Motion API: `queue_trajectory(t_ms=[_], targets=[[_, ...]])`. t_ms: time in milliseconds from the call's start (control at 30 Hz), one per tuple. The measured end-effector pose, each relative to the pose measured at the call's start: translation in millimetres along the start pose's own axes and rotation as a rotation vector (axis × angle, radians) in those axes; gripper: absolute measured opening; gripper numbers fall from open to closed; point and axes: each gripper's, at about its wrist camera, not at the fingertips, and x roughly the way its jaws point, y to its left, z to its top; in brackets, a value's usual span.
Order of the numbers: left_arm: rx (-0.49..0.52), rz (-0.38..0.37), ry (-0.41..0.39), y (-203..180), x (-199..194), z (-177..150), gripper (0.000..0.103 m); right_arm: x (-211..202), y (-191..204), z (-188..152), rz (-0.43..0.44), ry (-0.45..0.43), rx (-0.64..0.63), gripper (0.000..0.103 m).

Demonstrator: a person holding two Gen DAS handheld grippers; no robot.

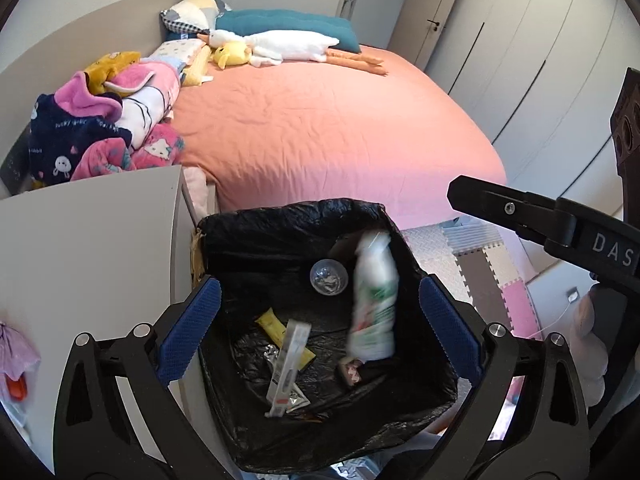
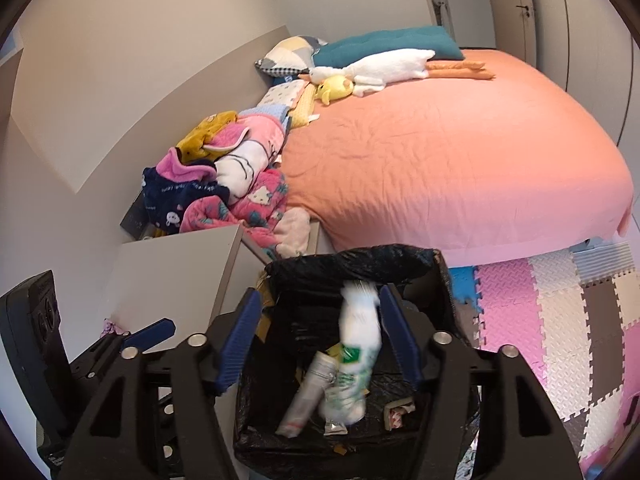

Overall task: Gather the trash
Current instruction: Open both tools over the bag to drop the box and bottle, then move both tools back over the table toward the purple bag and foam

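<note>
While both grippers hang over the bin: the drop is under way.
Bottle: white bottle [image 1: 374, 300], blurred, upright, long axis running top to bottom of the frame, inside the black-lined bin [image 1: 280, 216] at lower centre.
Left gripper [image 1: 320, 332]: fingers wide, nothing between the pads.
Right gripper [image 2: 320, 344]: fingers parted; bottle [image 2: 356, 360] nearest its right finger [image 2: 400, 340], contact unclear.
Nearer hand: right.

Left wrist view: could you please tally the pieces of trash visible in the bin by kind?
Bottle, white with green label: 1
Clear plastic cup: 1
Long white box: 1
Wrappers: 3: yellow wrapper, silver sachet, crumpled wrapper
Total: 6 that I can make out
</note>
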Motion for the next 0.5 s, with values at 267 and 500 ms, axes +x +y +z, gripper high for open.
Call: queue_trajectory(t_ms=[267,500], targets=[[-0.021,-0.003,0.001,2.1,-0.5,-0.6,0.096,-1.6,-5.2,0.9,-0.002,-0.007,0.013,0.069],[-0.030,0.008,-0.004,3.7,-4.3,-2.6,0.096,-1.6,0.2,-0.5,0.008,-0.006,-0.001,0.069]])
